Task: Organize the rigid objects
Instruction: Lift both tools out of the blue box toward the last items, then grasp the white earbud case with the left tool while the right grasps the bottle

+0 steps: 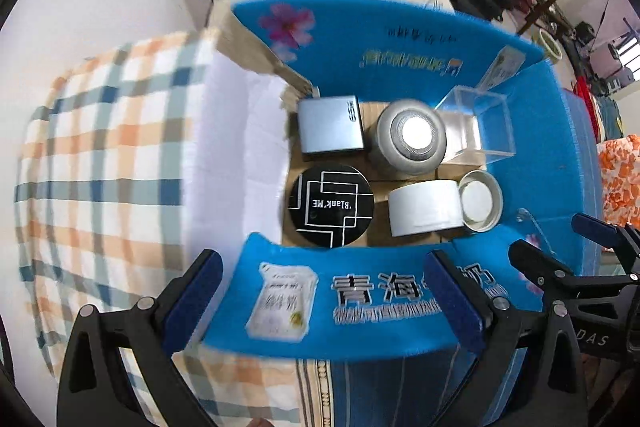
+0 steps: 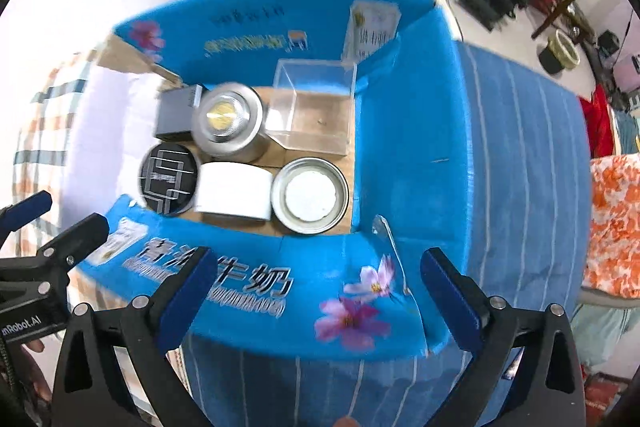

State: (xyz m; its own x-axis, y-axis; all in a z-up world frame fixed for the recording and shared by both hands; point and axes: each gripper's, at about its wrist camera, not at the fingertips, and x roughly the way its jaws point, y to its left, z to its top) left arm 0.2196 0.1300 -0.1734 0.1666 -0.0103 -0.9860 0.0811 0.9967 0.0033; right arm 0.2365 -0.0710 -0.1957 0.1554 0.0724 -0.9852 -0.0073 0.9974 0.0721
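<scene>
Hiding the grey box [image 2: 176,121], the silver tin [image 2: 229,123] overlaps it.

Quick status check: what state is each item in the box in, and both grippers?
Box: flaps open.
Silver can: upright, lid on.
Clear cube: empty, apparently open-topped.
Black tin: lid on, flat.
White roll: on its side.
Round tin: lidless, open end showing.
Grey case: closed.
Left gripper: open, empty.
Right gripper: open, empty.
</scene>
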